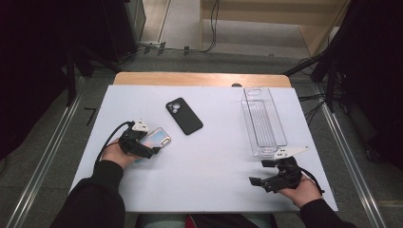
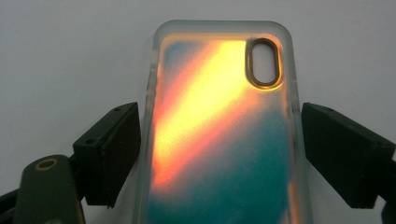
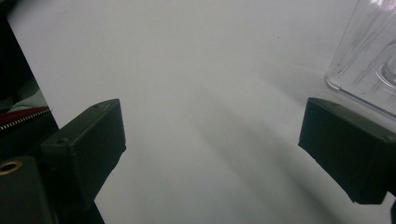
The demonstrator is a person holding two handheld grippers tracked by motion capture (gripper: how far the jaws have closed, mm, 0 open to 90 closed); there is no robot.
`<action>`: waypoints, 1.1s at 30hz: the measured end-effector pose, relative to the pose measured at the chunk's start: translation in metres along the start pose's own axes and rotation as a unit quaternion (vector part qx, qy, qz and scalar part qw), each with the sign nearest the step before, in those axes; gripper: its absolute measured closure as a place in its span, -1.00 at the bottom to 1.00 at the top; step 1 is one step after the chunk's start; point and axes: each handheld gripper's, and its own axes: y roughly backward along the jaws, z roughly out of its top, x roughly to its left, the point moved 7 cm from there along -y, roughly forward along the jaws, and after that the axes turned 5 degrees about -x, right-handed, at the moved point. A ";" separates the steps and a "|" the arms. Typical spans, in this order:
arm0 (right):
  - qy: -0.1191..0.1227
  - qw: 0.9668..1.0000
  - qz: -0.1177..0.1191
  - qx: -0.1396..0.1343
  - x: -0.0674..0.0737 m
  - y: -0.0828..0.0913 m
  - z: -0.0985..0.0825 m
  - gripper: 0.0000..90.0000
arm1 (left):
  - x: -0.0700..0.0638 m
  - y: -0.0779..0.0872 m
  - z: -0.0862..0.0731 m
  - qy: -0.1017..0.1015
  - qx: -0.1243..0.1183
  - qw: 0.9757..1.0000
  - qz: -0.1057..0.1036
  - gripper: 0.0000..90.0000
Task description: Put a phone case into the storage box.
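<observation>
clear tray point(image 1: 264, 124): empty (right gripper point(image 3: 212, 144) beside it, agape) | left gripper point(image 2: 219, 154): unclamped, straddling iridescent case point(image 2: 219, 126)

A white-topped wooden table point(image 1: 294, 199) stands on grey floor point(image 1: 62, 137), dark equipment point(image 1: 33, 61) flanking it.

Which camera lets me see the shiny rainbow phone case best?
The left gripper view: the rainbow phone case lies close up between the left gripper fingers, with its orange and teal colours and camera hole clear. In the high view the case is small and partly covered by that gripper. The right gripper view looks at bare table instead.
</observation>
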 end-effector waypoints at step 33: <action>0.002 1.000 0.002 -0.005 0.002 0.002 0.002 -0.88 | -0.007 0.022 0.018 0.049 -0.007 0.997 -0.054 -0.62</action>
